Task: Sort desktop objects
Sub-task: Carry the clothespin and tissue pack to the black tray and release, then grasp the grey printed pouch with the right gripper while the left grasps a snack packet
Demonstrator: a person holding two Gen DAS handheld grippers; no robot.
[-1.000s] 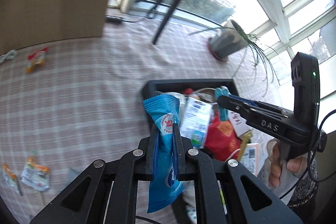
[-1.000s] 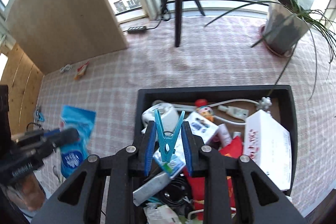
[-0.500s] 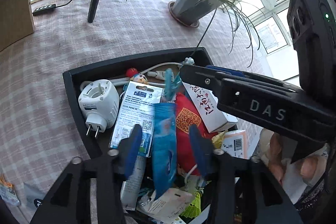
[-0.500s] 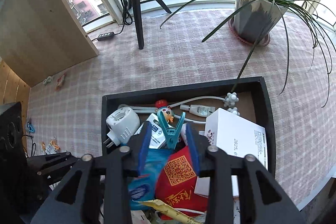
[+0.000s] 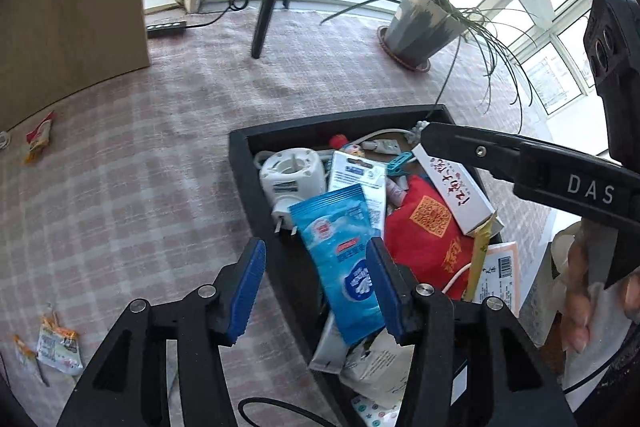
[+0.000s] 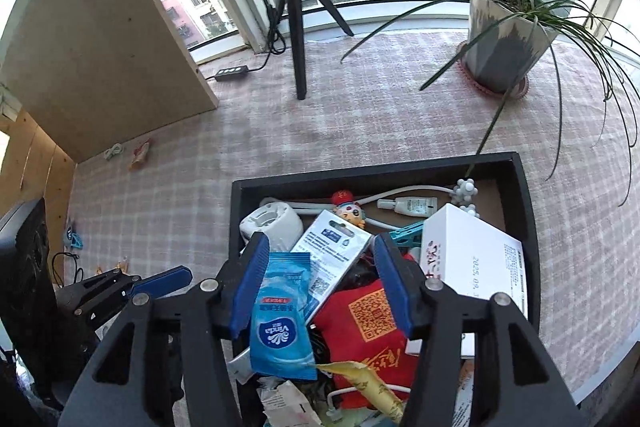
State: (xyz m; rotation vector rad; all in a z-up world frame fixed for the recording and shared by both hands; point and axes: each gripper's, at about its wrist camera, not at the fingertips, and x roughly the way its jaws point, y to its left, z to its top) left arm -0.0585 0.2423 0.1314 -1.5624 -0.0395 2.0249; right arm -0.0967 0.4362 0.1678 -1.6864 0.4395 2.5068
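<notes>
The big black tray (image 6: 524, 223) is full, the blue tissue pack (image 5: 340, 255) and teal clip (image 6: 410, 233) lie inside it, and both the left gripper (image 5: 318, 285) and right gripper (image 6: 316, 283) are wide apart holding nothing, so lift them straight up without bumping things.

The black tray (image 6: 524, 211) is packed: a blue tissue pack (image 6: 282, 319), a red pouch (image 6: 372, 327), a white box (image 6: 472, 259) and a white plug (image 6: 272, 225) leave bare floor only at its far edge. Left of the tray the checked worktop (image 5: 132, 187) lies open, with small snack packets (image 5: 58, 345) near the edge. Beyond the tray stand a tripod (image 6: 298, 39) and a potted plant (image 6: 506, 39), whose leaves hang over the tray's far corner.
</notes>
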